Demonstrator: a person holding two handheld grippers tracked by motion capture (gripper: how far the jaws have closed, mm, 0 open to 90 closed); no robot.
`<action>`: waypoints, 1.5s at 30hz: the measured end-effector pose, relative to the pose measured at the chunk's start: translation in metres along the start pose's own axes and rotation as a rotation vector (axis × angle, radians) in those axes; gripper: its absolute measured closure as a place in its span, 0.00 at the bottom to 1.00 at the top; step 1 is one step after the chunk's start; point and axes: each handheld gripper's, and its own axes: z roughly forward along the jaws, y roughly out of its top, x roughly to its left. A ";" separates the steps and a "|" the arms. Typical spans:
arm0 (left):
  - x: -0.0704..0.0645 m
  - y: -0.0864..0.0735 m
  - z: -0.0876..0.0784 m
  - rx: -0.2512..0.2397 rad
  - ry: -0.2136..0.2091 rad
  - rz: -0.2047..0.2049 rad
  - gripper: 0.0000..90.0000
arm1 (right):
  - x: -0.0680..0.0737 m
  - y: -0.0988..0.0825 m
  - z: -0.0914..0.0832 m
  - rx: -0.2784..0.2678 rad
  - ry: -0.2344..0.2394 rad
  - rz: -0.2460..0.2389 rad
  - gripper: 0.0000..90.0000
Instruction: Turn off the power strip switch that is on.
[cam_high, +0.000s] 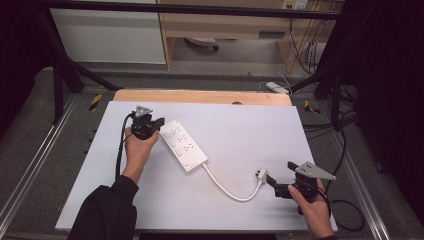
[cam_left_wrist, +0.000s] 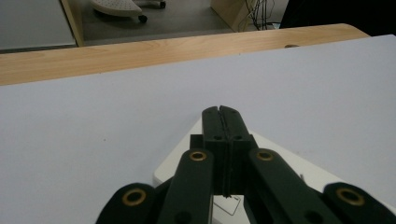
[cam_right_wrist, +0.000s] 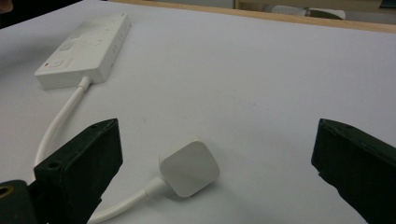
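A white power strip (cam_high: 182, 145) lies slantwise on the white table sheet (cam_high: 235, 130), left of centre. Its white cable (cam_high: 227, 190) curves right to a white plug (cam_high: 261, 176). My left gripper (cam_high: 160, 123) is at the strip's far left end. In the left gripper view its jaws (cam_left_wrist: 222, 114) are pressed together with nothing between them, just above the strip's corner (cam_left_wrist: 299, 172). My right gripper (cam_high: 280, 175) stands open at the near right. In the right gripper view the plug (cam_right_wrist: 189, 169) lies on the sheet between the wide jaws (cam_right_wrist: 217, 135), touching neither.
A wooden table edge (cam_high: 200, 96) runs along the back of the sheet. Black frame bars (cam_high: 70, 70) stand at both back corners. Beyond the table are a cabinet (cam_high: 220, 25), a white block on the floor (cam_high: 276, 87) and loose cables (cam_high: 345, 210).
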 end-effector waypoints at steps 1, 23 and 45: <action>0.000 0.000 0.000 0.002 0.001 0.000 1.00 | 0.000 0.000 0.000 0.001 0.000 0.000 0.03; -0.001 -0.013 0.006 0.040 -0.001 0.001 1.00 | 0.000 0.000 0.000 0.005 -0.001 -0.001 0.03; -0.003 -0.016 0.009 0.054 0.010 0.000 1.00 | 0.000 0.000 0.000 0.006 0.002 0.001 0.03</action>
